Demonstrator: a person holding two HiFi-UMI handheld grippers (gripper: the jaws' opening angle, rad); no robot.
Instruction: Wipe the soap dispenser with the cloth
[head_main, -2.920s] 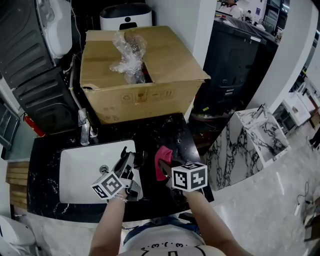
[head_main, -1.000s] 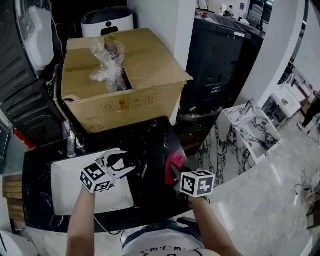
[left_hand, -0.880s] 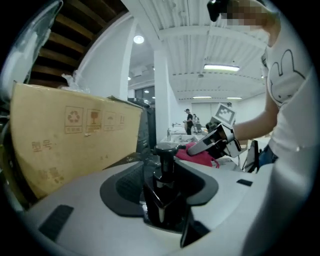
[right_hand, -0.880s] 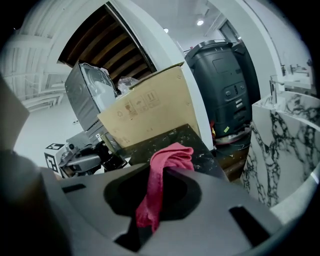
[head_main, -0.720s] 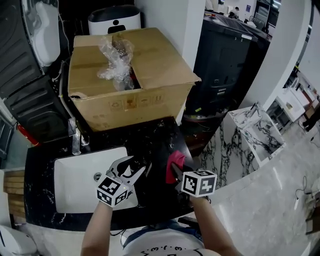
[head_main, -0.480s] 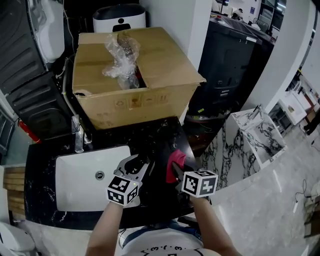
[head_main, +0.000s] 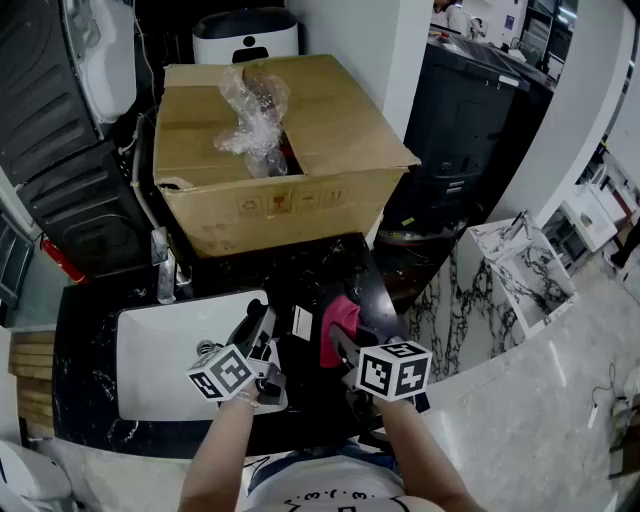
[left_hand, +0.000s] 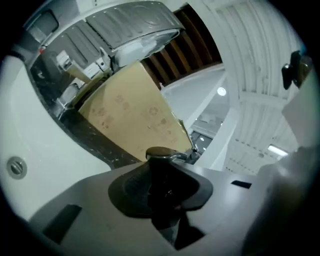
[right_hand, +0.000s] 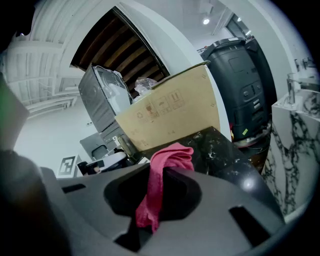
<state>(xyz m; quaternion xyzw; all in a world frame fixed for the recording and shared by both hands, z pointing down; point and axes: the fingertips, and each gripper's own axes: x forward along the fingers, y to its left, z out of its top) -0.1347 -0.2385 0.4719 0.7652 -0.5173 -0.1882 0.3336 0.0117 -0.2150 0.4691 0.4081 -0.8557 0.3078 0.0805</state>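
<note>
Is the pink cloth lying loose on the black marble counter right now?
No, the pink cloth is pinched between the jaws of the right gripper, its end hanging down in the gap.

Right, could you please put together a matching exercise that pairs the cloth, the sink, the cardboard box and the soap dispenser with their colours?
Things:
1. cloth
2. sink
3. cardboard box
4. soap dispenser

Colours:
A. white
B. black
C. pink
D. brown

Right pairs: 1-C, 2-A, 3-D, 4-B.
</note>
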